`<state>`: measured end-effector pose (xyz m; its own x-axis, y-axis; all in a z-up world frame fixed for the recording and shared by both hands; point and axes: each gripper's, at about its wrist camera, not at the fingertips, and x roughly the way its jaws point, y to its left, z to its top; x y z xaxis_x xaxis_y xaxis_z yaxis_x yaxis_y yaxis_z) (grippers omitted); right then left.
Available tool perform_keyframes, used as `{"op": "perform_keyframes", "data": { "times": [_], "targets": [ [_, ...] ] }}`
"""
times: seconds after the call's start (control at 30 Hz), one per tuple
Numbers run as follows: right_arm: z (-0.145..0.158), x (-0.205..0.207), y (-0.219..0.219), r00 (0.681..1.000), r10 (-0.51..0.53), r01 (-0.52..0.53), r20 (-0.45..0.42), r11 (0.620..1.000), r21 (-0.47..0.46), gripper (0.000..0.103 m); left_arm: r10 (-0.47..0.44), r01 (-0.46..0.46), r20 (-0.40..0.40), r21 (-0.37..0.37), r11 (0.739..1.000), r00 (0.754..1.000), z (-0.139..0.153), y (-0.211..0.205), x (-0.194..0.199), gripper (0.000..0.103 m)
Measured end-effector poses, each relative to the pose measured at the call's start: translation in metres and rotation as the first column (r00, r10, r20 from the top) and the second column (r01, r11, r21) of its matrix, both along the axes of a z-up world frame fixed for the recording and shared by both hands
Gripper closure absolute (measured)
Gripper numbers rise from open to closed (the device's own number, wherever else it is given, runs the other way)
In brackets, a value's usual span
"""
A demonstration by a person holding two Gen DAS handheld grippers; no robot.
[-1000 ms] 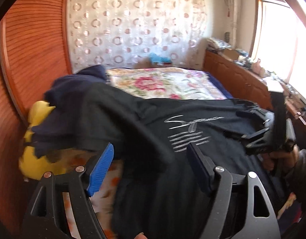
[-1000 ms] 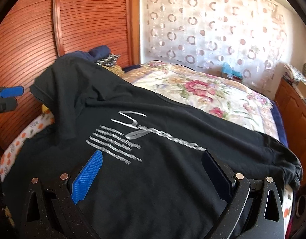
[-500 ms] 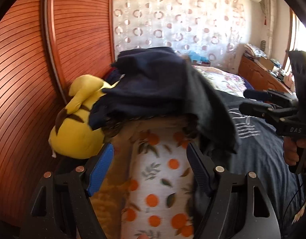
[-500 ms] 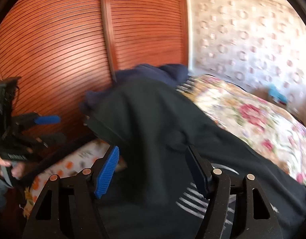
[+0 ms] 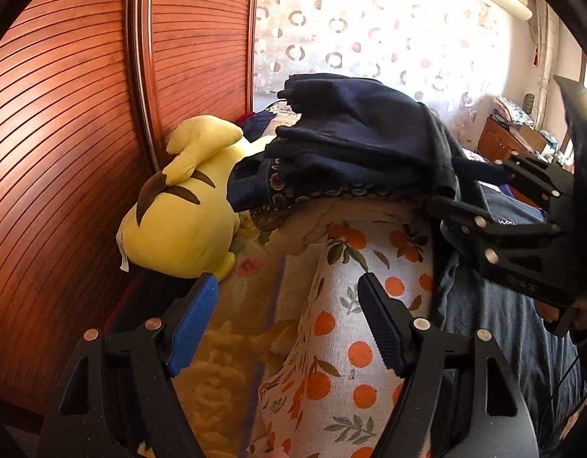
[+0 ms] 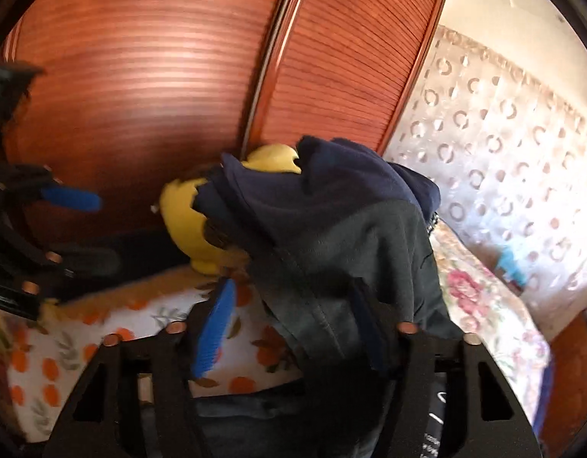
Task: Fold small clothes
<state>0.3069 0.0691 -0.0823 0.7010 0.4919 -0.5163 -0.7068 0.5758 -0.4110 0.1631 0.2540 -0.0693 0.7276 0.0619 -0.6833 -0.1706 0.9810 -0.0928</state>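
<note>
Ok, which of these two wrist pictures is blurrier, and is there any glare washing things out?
Right wrist view: motion-smeared, wooden sliding doors streaked, left gripper soft. Left wrist view: sharp on yellow plush toy and orange-print fabric; window glare bleaches the curtain at upper right. Both bend at the fisheye edges.

Slatted wooden wardrobe doors; sunlit ring-patterned curtain; wooden dresser beyond.
</note>
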Motion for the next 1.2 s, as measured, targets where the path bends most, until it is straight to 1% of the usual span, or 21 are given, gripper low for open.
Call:
{"op": "perform_keyframes", "data": {
  "times": [0.03, 0.1, 0.2, 0.3, 0.4, 0.5, 0.6, 0.67, 0.77, 0.8, 0.87, 0.93, 1.0, 1.1, 1.13, 1.2],
  "targets": [
    [-0.001, 0.003, 0.000, 1.000, -0.013, 0.013, 0.005, 1.000, -0.003, 0.072, -0.003, 0.003, 0.000, 0.000, 1.000, 1.000, 0.000, -0.001, 0.000, 0.027],
    [0.002, 0.008, 0.000, 1.000, -0.017, 0.017, -0.008, 1.000, 0.024, 0.087, -0.012, 0.012, 0.000, 0.004, 1.000, 1.000, 0.001, -0.004, -0.001, 0.027],
    [0.018, 0.012, -0.023, 0.998, 0.008, -0.002, -0.058, 0.995, 0.103, 0.095, -0.034, 0.034, 0.004, 0.006, 0.999, 0.999, 0.003, -0.012, 0.001, 0.027],
    [0.034, 0.021, -0.048, 0.996, 0.003, 0.013, -0.092, 0.985, 0.172, 0.097, -0.064, 0.064, 0.007, 0.007, 0.998, 0.998, 0.004, -0.024, 0.006, 0.027],
    [0.043, 0.040, -0.073, 0.991, -0.023, 0.053, -0.133, 0.972, 0.228, 0.097, -0.100, 0.100, 0.011, 0.002, 0.995, 0.995, 0.006, -0.038, 0.013, 0.027],
    [0.046, 0.065, -0.102, 0.981, -0.107, 0.145, -0.160, 0.958, 0.248, 0.097, -0.137, 0.137, 0.010, 0.003, 0.991, 0.991, 0.006, -0.054, 0.021, 0.027],
    [0.037, 0.095, -0.135, 0.951, -0.212, 0.264, -0.224, 0.936, 0.232, 0.097, -0.169, 0.169, 0.006, 0.002, 0.986, 0.986, 0.004, -0.068, 0.028, 0.027],
    [0.026, 0.111, -0.154, 0.926, -0.275, 0.329, -0.259, 0.924, 0.195, 0.097, -0.187, 0.187, 0.003, 0.001, 0.982, 0.982, 0.003, -0.075, 0.033, 0.027],
    [0.009, 0.135, -0.170, 0.895, -0.333, 0.385, -0.297, 0.913, 0.138, 0.097, -0.209, 0.209, -0.003, -0.003, 0.978, 0.978, 0.001, -0.085, 0.039, 0.027],
    [0.005, 0.146, -0.171, 0.889, -0.338, 0.389, -0.310, 0.914, 0.119, 0.096, -0.215, 0.215, -0.006, -0.004, 0.977, 0.977, -0.001, -0.088, 0.042, 0.027],
    [0.000, 0.159, -0.172, 0.881, -0.369, 0.408, -0.297, 0.909, 0.082, 0.083, -0.224, 0.224, -0.014, -0.007, 0.975, 0.975, -0.003, -0.092, 0.046, 0.027],
    [0.000, 0.176, -0.163, 0.887, -0.368, 0.400, -0.280, 0.914, 0.068, 0.063, -0.230, 0.230, -0.022, -0.007, 0.973, 0.973, -0.005, -0.095, 0.050, 0.027],
    [0.001, 0.183, -0.158, 0.892, -0.366, 0.395, -0.264, 0.916, 0.064, 0.053, -0.235, 0.235, -0.028, -0.009, 0.972, 0.972, -0.006, -0.097, 0.052, 0.027],
    [0.000, 0.187, -0.156, 0.890, -0.361, 0.394, -0.278, 0.916, 0.071, 0.052, -0.241, 0.241, -0.039, -0.012, 0.970, 0.970, -0.010, -0.099, 0.054, 0.027],
    [0.000, 0.186, -0.152, 0.891, -0.356, 0.390, -0.281, 0.918, 0.073, 0.052, -0.245, 0.244, -0.042, -0.014, 0.970, 0.969, -0.012, -0.100, 0.055, 0.027],
    [-0.002, 0.181, -0.160, 0.899, -0.341, 0.376, -0.276, 0.923, 0.083, 0.052, -0.254, 0.253, -0.045, -0.023, 0.967, 0.966, -0.015, -0.101, 0.053, 0.027]
  ]
}}
